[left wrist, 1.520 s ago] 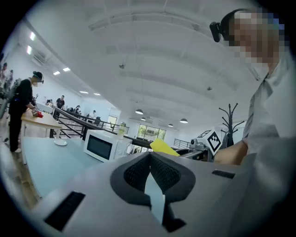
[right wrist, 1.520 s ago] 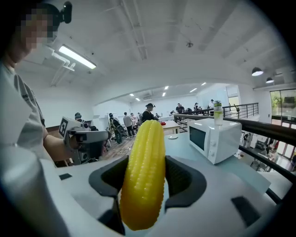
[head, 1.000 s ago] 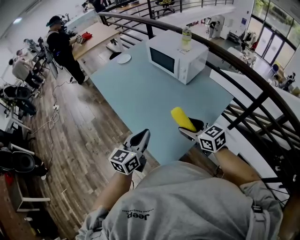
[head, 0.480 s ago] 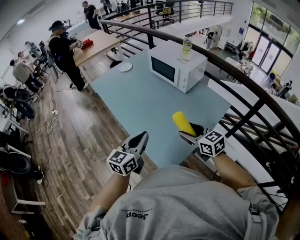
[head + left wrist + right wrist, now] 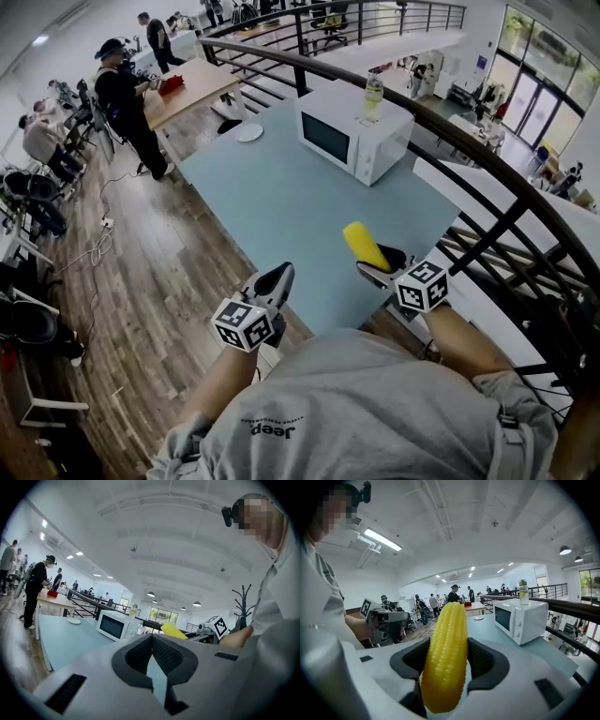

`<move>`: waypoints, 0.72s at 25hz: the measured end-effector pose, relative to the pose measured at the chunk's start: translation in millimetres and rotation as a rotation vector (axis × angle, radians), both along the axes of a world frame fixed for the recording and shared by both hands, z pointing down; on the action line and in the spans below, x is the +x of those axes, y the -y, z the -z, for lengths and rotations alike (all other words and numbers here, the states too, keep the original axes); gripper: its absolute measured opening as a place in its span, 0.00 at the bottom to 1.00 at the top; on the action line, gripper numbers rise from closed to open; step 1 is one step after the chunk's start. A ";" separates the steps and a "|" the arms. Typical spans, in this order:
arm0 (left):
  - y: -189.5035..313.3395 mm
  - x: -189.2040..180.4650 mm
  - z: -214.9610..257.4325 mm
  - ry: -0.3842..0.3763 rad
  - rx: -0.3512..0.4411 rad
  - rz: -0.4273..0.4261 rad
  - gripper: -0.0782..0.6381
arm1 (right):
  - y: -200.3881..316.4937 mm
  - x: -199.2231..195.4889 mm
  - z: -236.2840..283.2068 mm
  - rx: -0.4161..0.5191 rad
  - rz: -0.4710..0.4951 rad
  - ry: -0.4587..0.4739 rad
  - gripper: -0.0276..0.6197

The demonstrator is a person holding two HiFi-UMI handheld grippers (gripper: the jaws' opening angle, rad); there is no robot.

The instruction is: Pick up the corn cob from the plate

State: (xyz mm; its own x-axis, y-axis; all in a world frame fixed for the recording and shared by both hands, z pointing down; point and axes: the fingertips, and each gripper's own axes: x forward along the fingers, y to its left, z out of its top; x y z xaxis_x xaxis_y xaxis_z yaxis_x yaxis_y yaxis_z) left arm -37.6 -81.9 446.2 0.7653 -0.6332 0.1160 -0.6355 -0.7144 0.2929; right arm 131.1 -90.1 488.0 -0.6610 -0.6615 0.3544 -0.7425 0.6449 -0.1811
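Light blue table (image 5: 281, 202) carries a white microwave (image 5: 354, 133) at its far right side, and a small white plate (image 5: 248, 133) lies left of the microwave, near the table's far left corner.

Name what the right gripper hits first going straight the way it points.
Probably the blue table, corn cob tip first: the right gripper holds the cob angled slightly down over it. The microwave stands off to its right; depth is uncertain.

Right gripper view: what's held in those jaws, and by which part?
A yellow corn cob, clamped by the right gripper around its lower half; the upper end sticks out free.
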 end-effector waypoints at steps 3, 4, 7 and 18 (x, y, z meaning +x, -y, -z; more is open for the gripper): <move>0.7 -1.6 0.2 -0.002 0.000 0.003 0.13 | 1.6 0.4 -0.3 0.013 -0.005 -0.016 0.44; 1.0 -1.9 0.5 -0.002 0.001 0.003 0.13 | 2.4 0.9 -0.4 0.017 -0.007 -0.022 0.44; 2.2 -2.1 2.0 -0.004 0.003 0.003 0.13 | 4.4 2.3 -0.2 0.019 -0.012 -0.029 0.44; 0.0 -0.8 3.4 -0.006 0.012 0.002 0.13 | 2.6 3.3 -0.5 0.030 -0.007 -0.043 0.44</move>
